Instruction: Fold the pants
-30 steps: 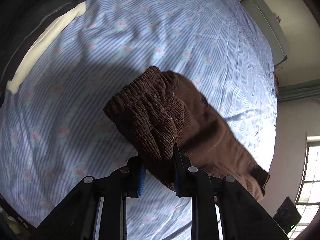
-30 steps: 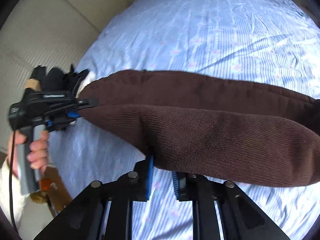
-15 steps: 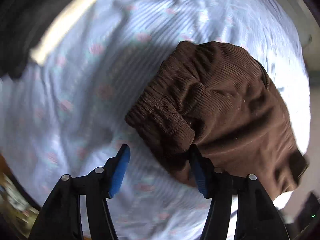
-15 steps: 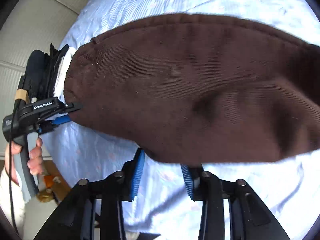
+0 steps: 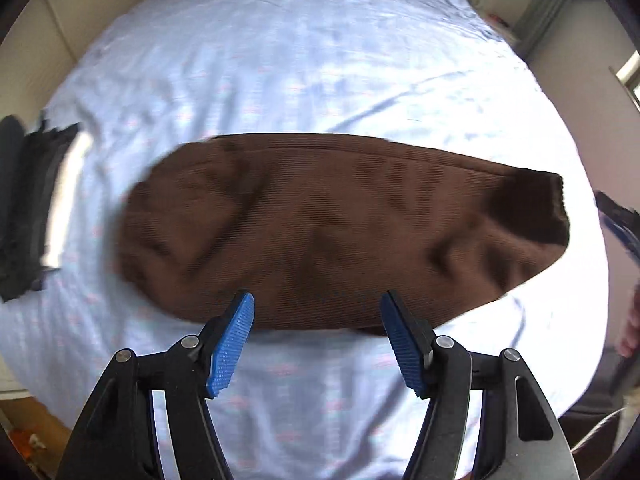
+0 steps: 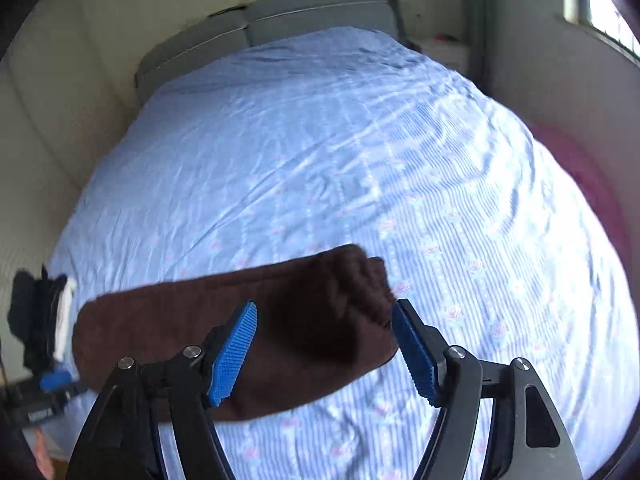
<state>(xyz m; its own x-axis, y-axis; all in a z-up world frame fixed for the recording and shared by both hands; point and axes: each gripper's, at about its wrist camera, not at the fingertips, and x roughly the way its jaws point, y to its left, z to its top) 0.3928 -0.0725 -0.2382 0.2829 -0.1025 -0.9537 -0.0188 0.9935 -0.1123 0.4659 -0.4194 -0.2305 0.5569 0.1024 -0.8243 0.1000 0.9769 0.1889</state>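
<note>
The brown corduroy pants (image 5: pixel 332 232) lie folded in a long strip across the blue striped bed sheet (image 5: pixel 304 64). My left gripper (image 5: pixel 318 334) is open and empty, just in front of the pants' near edge. In the right wrist view the pants (image 6: pixel 256 332) stretch left from their cuff end, which lies between my open blue fingers. My right gripper (image 6: pixel 324 346) is open and holds nothing. The left gripper's body (image 6: pixel 44 396) shows at the far left there.
A stack of dark and white folded clothes (image 5: pixel 32 208) sits at the left edge of the bed, also in the right wrist view (image 6: pixel 40 320). A grey headboard (image 6: pixel 272 20) and walls bound the bed. A window (image 6: pixel 600 4) is at the right.
Both grippers let go of the pants and opened wide. The pants dropped flat on the sheet, and both grippers pulled back from them.
</note>
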